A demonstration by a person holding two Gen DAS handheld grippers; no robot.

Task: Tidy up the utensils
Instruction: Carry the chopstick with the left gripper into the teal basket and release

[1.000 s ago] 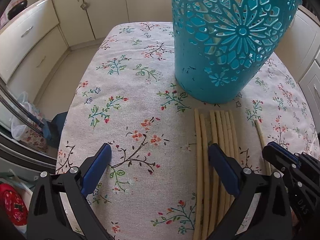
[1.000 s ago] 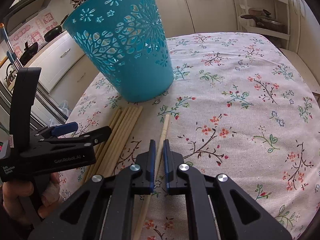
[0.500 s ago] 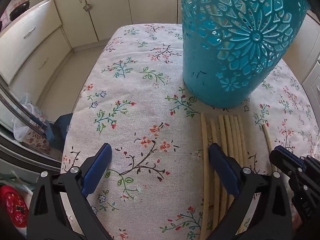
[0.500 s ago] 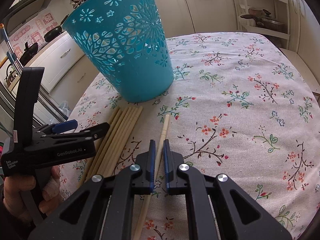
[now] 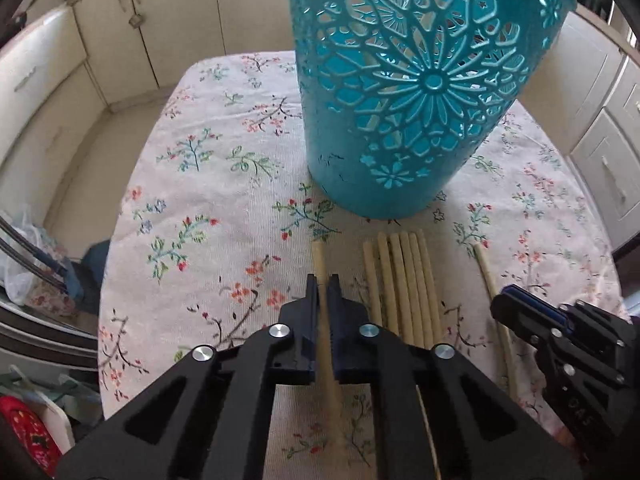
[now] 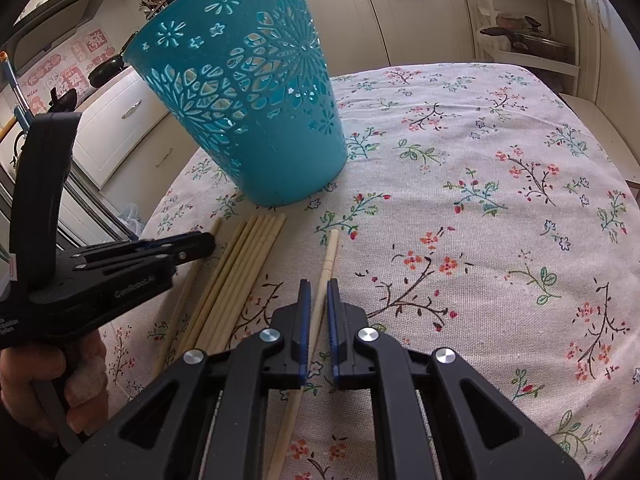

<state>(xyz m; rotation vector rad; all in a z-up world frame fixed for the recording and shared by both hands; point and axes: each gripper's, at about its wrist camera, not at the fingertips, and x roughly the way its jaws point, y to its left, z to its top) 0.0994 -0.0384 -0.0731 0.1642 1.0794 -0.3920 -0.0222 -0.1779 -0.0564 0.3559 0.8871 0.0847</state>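
Each tool is clenched on one chopstick: the left tool on its chopstick, the right tool on another. Both probably lie on the counter; the basket stands at 11 o'clock. Lift level, then tip them in.

Ahead of the grippers a floral tablecloth covered the table, lit brightly by daylight. Beyond it stood cream cabinet doors. To the left ran a cream counter with drawers, a dark pan on top, and red-and-white stickers on the wall. To the right, open shelves held a lidded pot.
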